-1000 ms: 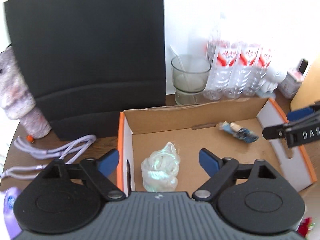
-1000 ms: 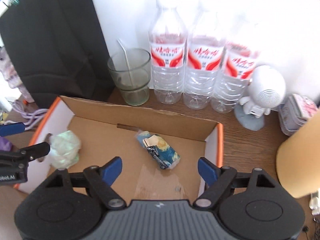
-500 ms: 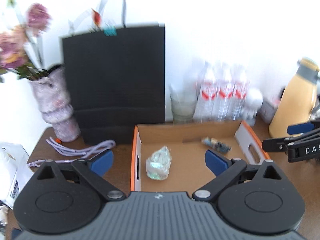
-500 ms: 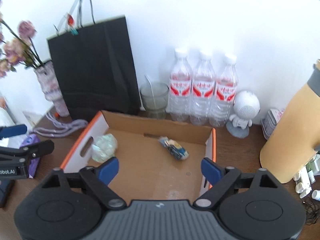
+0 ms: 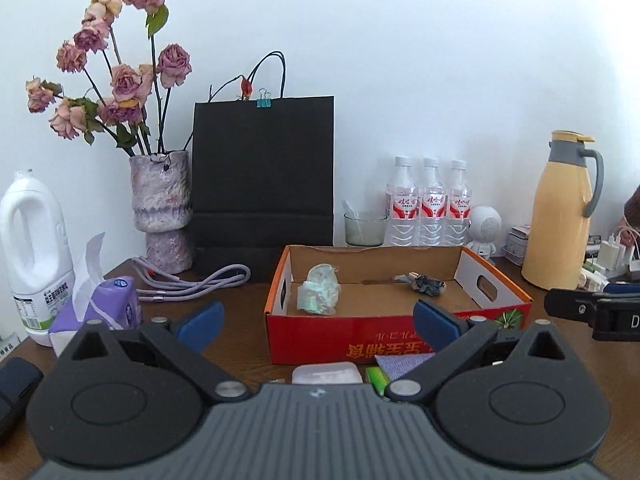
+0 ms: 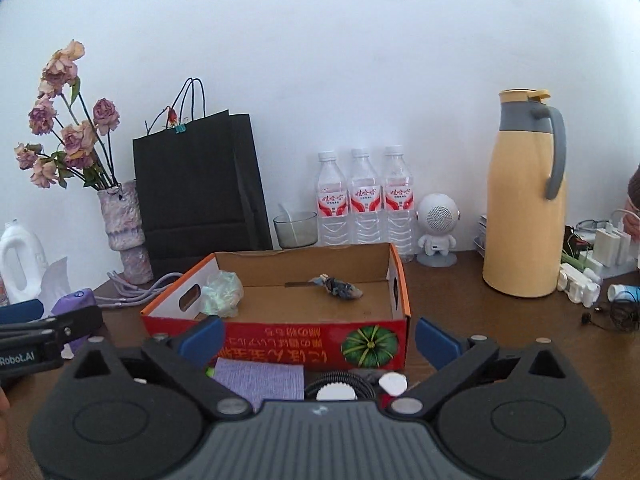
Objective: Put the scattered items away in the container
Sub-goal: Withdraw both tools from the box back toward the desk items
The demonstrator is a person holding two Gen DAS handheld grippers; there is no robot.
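Nearest to me, the left hand-held gripper [image 5: 316, 326] has its blue fingers wide apart with nothing between them, and the right hand-held gripper [image 6: 318, 338] is spread in the same way and carries nothing.

Just beyond the fingers some items lie on the brown table [image 6: 480, 320] in front of the box: a purple cloth [image 6: 260, 378], a white case [image 5: 326, 374], a small green thing [image 5: 378, 378] and a coiled black cable [image 6: 340, 380] with a white round part. I cannot tell what the green thing is.

Behind them stands the cardboard box [image 6: 280, 344] with a red front wall and a pumpkin picture. Inside it, a crumpled clear wrapper [image 5: 320, 290] rests near the left wall, and a small dark blue packet [image 6: 340, 288] lies towards the back, well apart from the wrapper.

To the left of the box I see a purple tissue pack [image 5: 108, 304], a white jug [image 5: 34, 256] and a lilac cord [image 5: 192, 284]. Farther back, along the wall, there are a vase [image 5: 164, 216] with dried roses, a black paper bag [image 5: 262, 172], a glass [image 6: 295, 230], three water bottles [image 6: 364, 200], a little white robot figure [image 6: 438, 224] and a yellow flask [image 6: 524, 196].
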